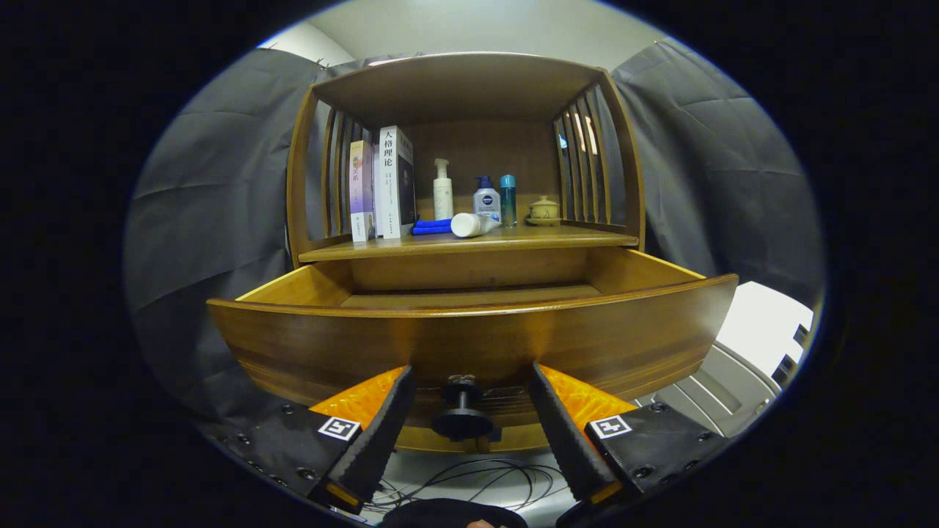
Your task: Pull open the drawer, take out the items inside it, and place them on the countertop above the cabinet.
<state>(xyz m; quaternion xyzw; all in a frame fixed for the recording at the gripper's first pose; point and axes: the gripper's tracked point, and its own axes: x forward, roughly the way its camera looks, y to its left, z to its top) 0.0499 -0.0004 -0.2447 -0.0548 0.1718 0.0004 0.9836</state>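
Between my claw's (469, 433) wide-spread, empty fingers sits the dark round knob (462, 414); brown wooden drawer (469, 345) open, unloading remains.

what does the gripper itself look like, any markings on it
The gripper has two long wedge-shaped fingers with ribbed inner faces, mounted on dark blocks studded with screws. Each block carries a small square black-and-white tag. Its jaws stand open either side of the round black drawer knob.

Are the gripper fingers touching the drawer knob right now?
Apart. In the gripper view the gripper is open, with the drawer knob centred between its fingers and a clear gap showing on each side.
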